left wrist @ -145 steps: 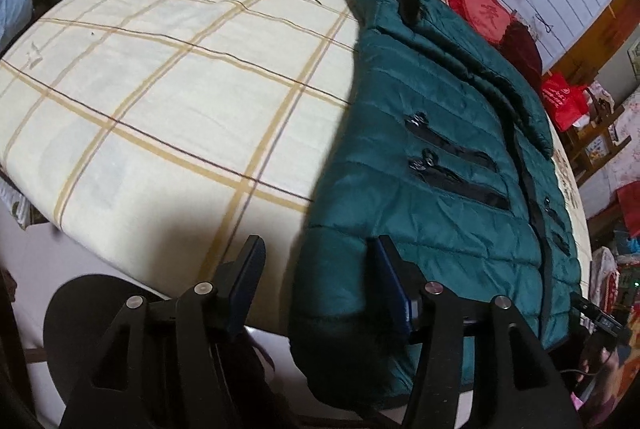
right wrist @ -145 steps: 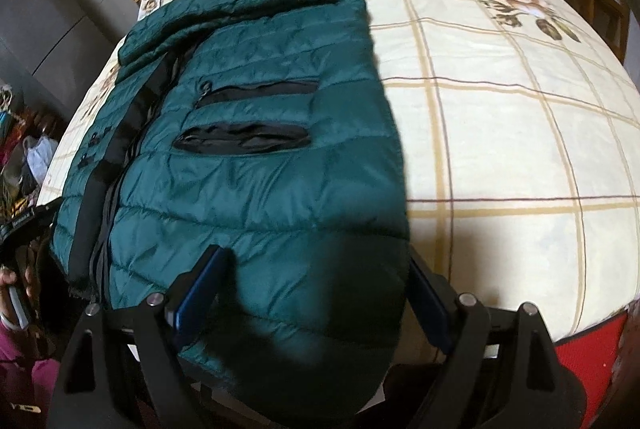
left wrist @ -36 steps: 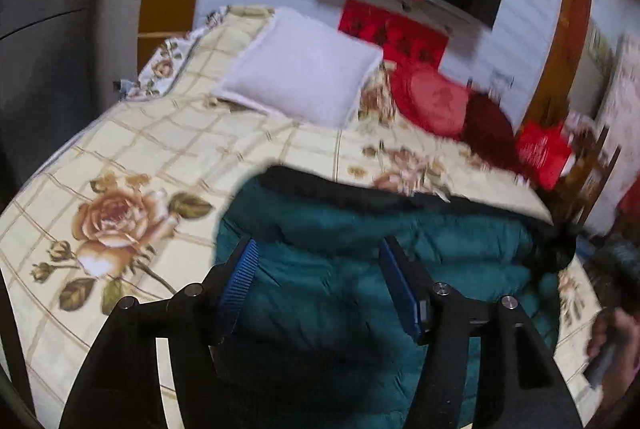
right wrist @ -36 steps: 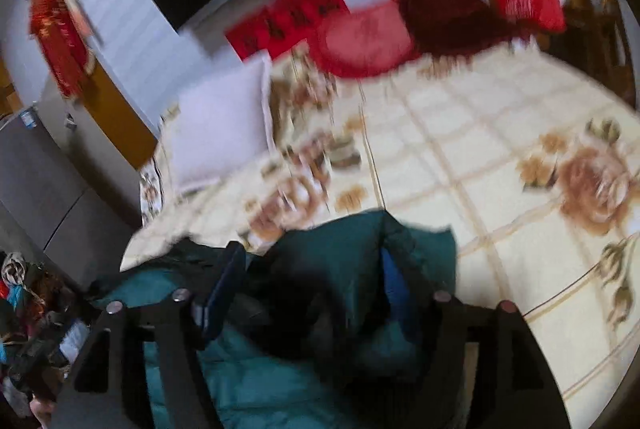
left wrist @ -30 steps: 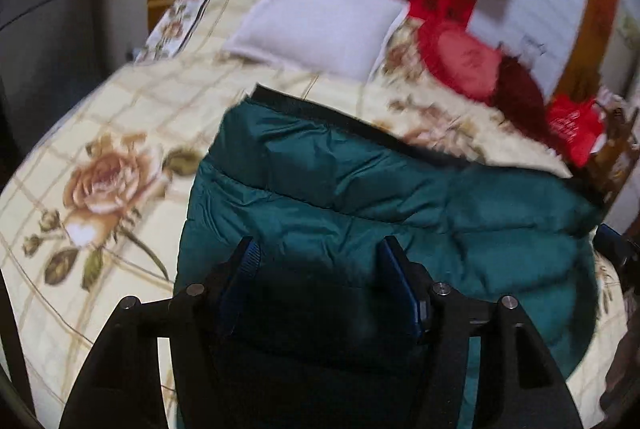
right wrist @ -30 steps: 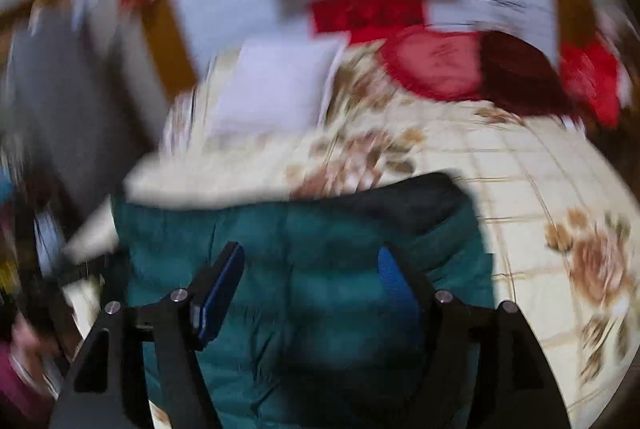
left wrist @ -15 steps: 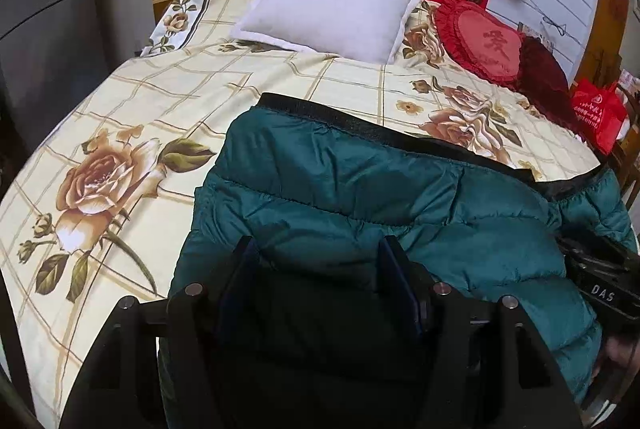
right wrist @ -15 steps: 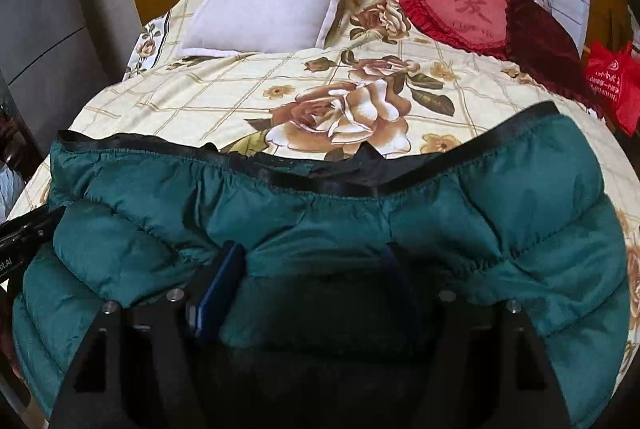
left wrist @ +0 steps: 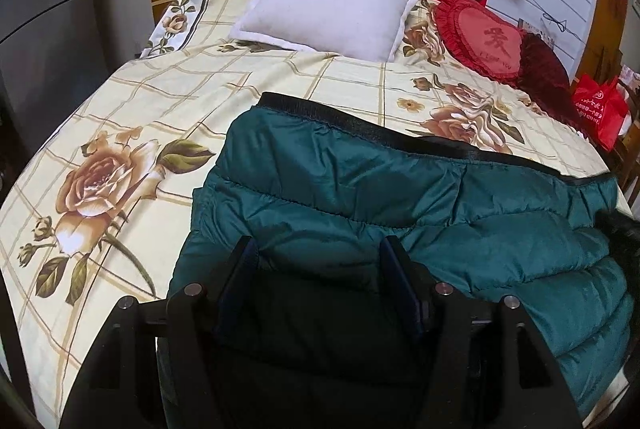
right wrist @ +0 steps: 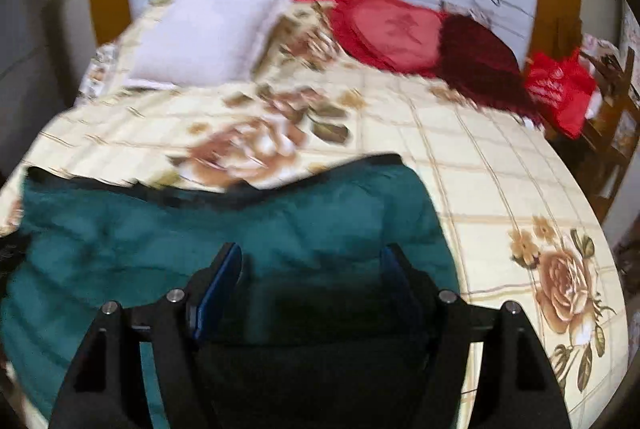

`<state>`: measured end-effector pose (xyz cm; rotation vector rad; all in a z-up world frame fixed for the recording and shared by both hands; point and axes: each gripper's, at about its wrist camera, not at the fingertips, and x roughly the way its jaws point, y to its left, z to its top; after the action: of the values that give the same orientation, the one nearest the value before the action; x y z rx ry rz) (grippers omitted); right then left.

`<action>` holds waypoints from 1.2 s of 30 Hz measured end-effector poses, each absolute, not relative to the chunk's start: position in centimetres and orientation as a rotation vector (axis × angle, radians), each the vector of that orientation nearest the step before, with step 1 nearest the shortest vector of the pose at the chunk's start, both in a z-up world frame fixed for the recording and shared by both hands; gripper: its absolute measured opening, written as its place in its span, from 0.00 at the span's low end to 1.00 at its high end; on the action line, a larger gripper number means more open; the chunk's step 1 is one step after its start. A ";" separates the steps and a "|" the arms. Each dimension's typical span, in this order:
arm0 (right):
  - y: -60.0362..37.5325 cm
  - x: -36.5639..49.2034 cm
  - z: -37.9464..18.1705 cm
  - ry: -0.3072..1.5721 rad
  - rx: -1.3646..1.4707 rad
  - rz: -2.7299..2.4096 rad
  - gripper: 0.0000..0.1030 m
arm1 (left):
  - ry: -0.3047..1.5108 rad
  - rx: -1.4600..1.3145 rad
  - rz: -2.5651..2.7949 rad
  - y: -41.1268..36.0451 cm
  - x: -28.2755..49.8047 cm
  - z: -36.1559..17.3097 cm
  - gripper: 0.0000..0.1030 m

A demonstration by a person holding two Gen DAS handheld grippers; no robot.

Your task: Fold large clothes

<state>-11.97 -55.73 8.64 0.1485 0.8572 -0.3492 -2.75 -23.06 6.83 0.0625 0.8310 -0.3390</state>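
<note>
Green puffer jacket point(left wrist: 400, 213) lies across near part of bed point(left wrist: 168, 101), black-trimmed edge toward far side. Left gripper point(left wrist: 316, 261) and right gripper point(right wrist: 310, 269) both spread wide above it, gripping nothing. Likely light, puffy, slick shell — springs back, slides easily; pinch at trimmed edge or corners. Bed soft, floral sheet. White pillow point(left wrist: 332, 1), red cushion point(left wrist: 480, 37) far; red bag point(left wrist: 600, 109) far right — right view blurred.
</note>
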 end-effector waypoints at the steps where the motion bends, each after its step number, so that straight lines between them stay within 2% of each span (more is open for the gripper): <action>1: -56.0 -11.8 7.9 0.871 0.156 -0.346 0.74 | 0.828 0.065 -0.340 -23.2 -2.7 6.8 0.76; 8: -56.5 -11.6 6.5 0.853 0.194 -0.342 0.77 | 0.812 0.082 -0.322 -23.8 -2.5 6.5 0.77; 16: -53.5 -16.6 11.8 0.746 0.240 -0.222 0.77 | 0.816 0.061 -0.329 -22.9 -3.3 7.4 0.77; 21: -49.4 -18.8 12.4 0.760 0.177 -0.133 0.77 | 0.784 0.082 -0.329 -22.2 -5.3 8.9 0.77; 27: -49.0 -17.3 8.7 0.858 0.192 -0.190 0.78 | 0.762 0.110 -0.346 -21.4 -7.5 10.2 0.76; 36: -48.3 -21.8 12.1 0.802 0.210 -0.190 0.78 | 0.738 0.093 -0.369 -19.6 -10.6 11.4 0.76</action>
<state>-21.83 -48.32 12.06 0.2103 0.8021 -0.1896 -10.62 -19.62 11.43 0.0931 0.7378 -0.3689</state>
